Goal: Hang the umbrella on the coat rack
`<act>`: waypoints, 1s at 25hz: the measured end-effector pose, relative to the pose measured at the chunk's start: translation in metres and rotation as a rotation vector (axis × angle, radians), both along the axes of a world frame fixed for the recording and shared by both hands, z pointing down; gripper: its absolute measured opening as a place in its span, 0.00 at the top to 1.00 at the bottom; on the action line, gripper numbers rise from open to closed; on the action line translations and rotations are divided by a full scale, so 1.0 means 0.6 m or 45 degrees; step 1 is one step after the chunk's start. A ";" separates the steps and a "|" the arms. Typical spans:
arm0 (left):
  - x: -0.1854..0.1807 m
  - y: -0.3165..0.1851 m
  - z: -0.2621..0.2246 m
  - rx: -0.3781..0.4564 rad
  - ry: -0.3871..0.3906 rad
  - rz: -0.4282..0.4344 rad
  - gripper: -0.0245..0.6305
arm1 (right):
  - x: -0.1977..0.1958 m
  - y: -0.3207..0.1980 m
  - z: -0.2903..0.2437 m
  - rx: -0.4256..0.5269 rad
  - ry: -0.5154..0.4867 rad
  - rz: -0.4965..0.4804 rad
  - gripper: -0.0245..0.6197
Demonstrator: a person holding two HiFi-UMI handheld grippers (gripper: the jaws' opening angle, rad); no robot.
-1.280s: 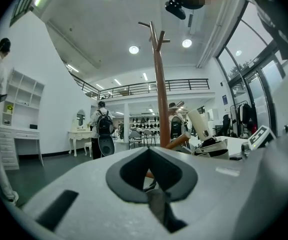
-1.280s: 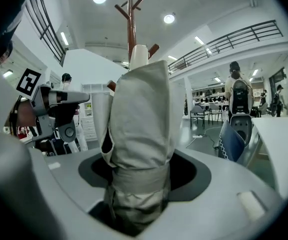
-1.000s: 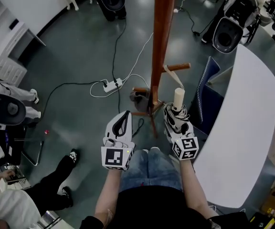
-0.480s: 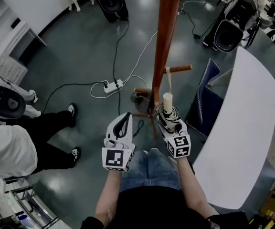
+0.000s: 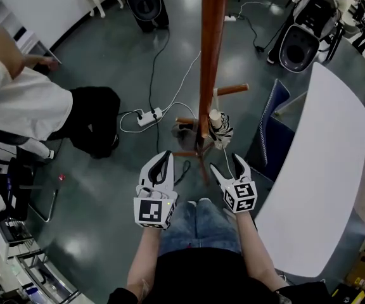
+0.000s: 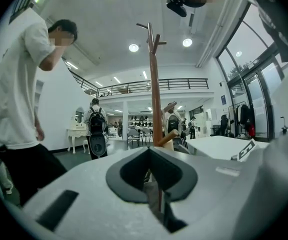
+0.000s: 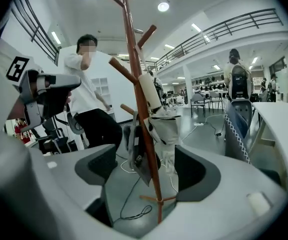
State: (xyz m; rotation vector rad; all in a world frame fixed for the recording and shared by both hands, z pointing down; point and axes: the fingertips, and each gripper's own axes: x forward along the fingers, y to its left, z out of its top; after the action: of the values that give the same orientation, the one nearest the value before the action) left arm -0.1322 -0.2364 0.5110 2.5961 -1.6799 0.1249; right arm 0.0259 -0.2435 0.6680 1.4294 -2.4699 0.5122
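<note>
The brown wooden coat rack stands straight ahead of me. A folded pale umbrella with a cream handle hangs beside the pole by its strap from a side peg. In the right gripper view the umbrella hangs against the rack, beyond the jaws. My right gripper sits just below it, its jaws opening and nothing pressed between the pads. My left gripper is held level to the left of the pole, fingertips together and empty; in its own view my left gripper faces the rack.
A person in a white shirt and black trousers stands at the left. A white table and a blue chair lie close on the right. A power strip with cables is on the floor, and a dark bag hangs low on the rack.
The right gripper brought the umbrella to the rack, opened and drew back; the umbrella now hangs from the peg. The person at the left walked further up the view. The left gripper stayed still.
</note>
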 end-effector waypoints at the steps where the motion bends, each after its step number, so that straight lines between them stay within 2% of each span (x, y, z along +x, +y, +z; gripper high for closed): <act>1: -0.001 -0.001 -0.005 -0.001 -0.002 0.002 0.96 | 0.004 0.000 -0.014 0.016 -0.003 0.011 0.40; 9: 0.008 -0.013 -0.047 -0.010 -0.001 0.019 0.96 | 0.060 -0.009 -0.120 0.121 -0.009 0.120 0.45; 18: 0.019 -0.020 -0.114 0.001 -0.007 0.022 0.96 | 0.131 -0.008 -0.266 0.292 -0.004 0.271 0.74; 25: 0.023 -0.032 -0.147 0.041 -0.014 0.031 0.96 | 0.149 -0.024 -0.365 0.427 0.010 0.313 0.87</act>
State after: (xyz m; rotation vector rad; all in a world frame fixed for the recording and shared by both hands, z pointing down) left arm -0.1183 -0.2553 0.4226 2.6448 -1.6677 0.1141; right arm 0.1154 -0.2578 0.4487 1.8716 -2.4728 0.1359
